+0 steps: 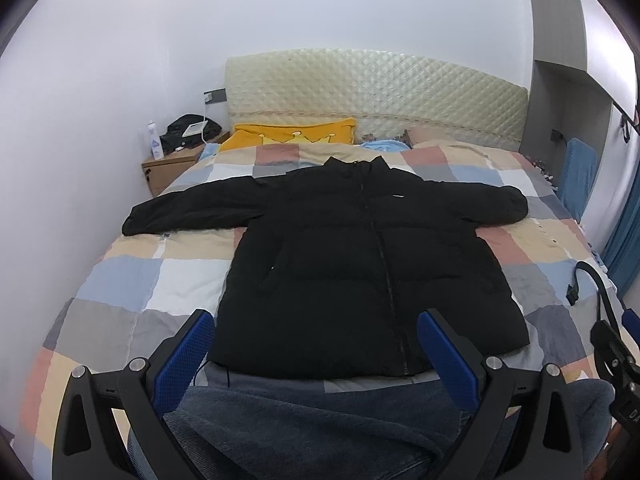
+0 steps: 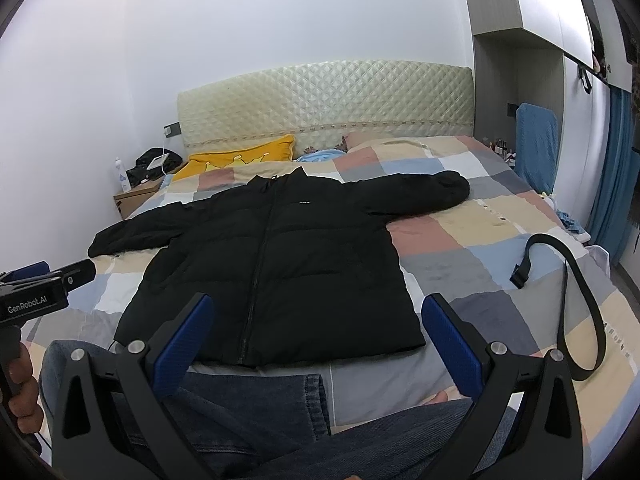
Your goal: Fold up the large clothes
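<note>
Left wrist view: hovering near the hem of the black puffer jacket (image 1: 360, 264), lying zipped and flat, sleeves spread, on the bed (image 1: 132, 280), ready for folding; left gripper (image 1: 316, 344) fingers gaping wide, empty. Right wrist view: right gripper (image 2: 316, 332) likewise spread, grasping nothing, facing the hem.

Black jacket (image 2: 276, 264) flat on bed (image 2: 500, 240)

One jacket (image 1: 360, 272), two claws (image 1: 316, 344) (image 2: 316, 336), one belt (image 2: 576, 280)
</note>
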`<state>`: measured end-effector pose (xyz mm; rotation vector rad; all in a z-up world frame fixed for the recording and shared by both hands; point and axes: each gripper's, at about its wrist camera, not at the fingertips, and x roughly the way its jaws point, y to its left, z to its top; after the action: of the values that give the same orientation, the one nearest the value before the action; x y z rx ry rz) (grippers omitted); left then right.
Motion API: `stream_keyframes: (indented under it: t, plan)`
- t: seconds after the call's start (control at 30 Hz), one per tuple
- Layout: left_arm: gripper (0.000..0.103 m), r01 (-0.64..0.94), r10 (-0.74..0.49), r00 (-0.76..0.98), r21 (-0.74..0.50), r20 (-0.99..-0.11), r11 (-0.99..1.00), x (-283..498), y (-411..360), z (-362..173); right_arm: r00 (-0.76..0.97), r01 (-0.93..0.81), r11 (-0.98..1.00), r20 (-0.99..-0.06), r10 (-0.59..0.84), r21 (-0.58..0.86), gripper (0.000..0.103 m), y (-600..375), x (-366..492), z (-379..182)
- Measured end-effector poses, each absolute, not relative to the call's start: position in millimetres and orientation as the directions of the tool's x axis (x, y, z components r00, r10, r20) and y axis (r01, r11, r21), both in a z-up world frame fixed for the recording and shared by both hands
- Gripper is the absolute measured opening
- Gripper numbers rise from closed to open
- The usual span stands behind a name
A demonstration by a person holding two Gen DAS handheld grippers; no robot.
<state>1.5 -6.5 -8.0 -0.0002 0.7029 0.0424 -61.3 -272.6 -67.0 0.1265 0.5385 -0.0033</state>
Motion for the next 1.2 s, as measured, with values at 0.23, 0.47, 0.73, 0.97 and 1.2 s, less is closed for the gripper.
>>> stream_keyframes:
  t: [0.23, 0.47, 0.73, 0.97, 1.2]
  plan:
    - [0.102, -0.054, 0.049, 0.760, 0.011, -0.649, 0.998, 2.3, -1.3, -8.8, 0.855, 0.027, 0.992, -0.517, 0.041, 0.123, 0.103, -272.5, -58.4, -71.0]
    - [0.102, -0.038, 0.046, 0.778, 0.026, -0.626, 0.999, 11.7, -8.1, -5.9, 0.877, 0.028, 0.993, -0.480, 0.030, 0.113, 0.103, -282.5, -45.3, -60.6]
    - [0.102, -0.023, 0.021, 0.808, 0.003, -0.589, 1.000, 39.7, -21.0, 7.1, 0.894, 0.062, 0.995, -0.447, -0.022, 0.074, 0.103, -310.6, -14.0, -46.2]
    - [0.102, 0.067, -0.062, 0.827, -0.012, -0.559, 0.998, 68.9, -57.4, 23.7, 0.929, 0.126, 0.987, -0.361, -0.082, 0.101, 0.103, -365.0, 21.5, -21.7]
    - [0.102, 0.100, -0.087, 0.878, 0.004, -0.471, 0.995, 114.8, -98.3, 23.8, 0.924, 0.224, 0.974, -0.311, -0.221, -0.026, 0.103, -419.1, 94.6, -8.6]
